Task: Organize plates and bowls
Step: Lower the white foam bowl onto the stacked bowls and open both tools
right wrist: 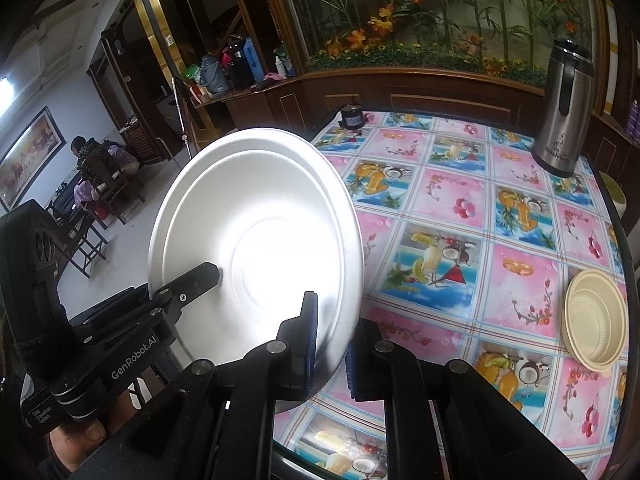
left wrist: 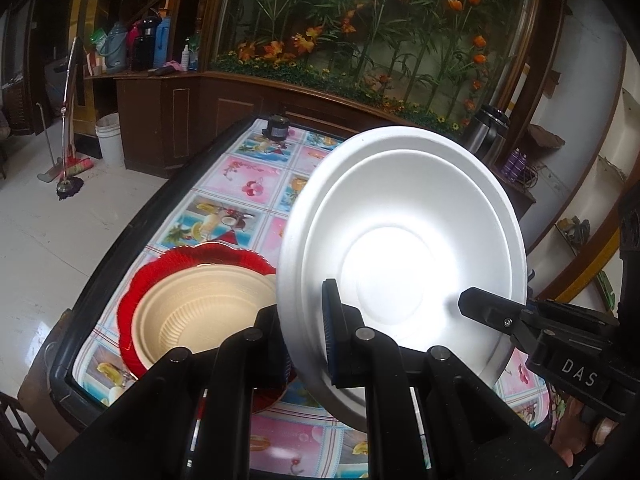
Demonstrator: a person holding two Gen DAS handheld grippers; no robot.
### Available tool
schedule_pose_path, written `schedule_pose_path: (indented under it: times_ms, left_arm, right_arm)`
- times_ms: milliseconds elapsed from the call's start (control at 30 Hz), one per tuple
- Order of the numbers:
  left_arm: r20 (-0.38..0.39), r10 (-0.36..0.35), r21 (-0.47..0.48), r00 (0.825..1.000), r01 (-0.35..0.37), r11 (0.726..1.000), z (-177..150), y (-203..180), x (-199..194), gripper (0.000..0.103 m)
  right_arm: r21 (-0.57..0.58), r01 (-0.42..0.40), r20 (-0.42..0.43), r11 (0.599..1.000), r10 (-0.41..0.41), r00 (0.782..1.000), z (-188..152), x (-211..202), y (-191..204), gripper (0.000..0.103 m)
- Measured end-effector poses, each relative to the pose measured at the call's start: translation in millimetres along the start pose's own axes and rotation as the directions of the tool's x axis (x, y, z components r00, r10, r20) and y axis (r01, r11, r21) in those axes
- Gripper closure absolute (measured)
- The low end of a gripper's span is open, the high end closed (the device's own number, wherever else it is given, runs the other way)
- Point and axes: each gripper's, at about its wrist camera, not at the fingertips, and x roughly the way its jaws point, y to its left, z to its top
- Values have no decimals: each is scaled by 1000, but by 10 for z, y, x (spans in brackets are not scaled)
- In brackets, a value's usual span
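A white plate hangs tilted above the table, held by both grippers at opposite rims. My left gripper is shut on its lower left rim, one blue pad on the face and the other finger behind. My right gripper is shut on the opposite rim. In the left wrist view a beige ribbed bowl sits in a red scalloped plate just left of the white plate. A second beige bowl rests near the table's right edge.
The table has a bright fruit-print cloth and a dark raised rim. A steel thermos stands at the far right corner, a small dark jar at the far edge. A person sits at a distance on the left.
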Motion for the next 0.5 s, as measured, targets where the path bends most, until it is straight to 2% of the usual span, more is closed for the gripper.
schedule_pose_path:
  times_ms: [500]
  left_arm:
    - [68, 94, -58, 993, -90, 994, 121, 532, -271, 92]
  right_arm:
    - [-116, -88, -7, 989, 87, 996, 256, 186, 609, 92]
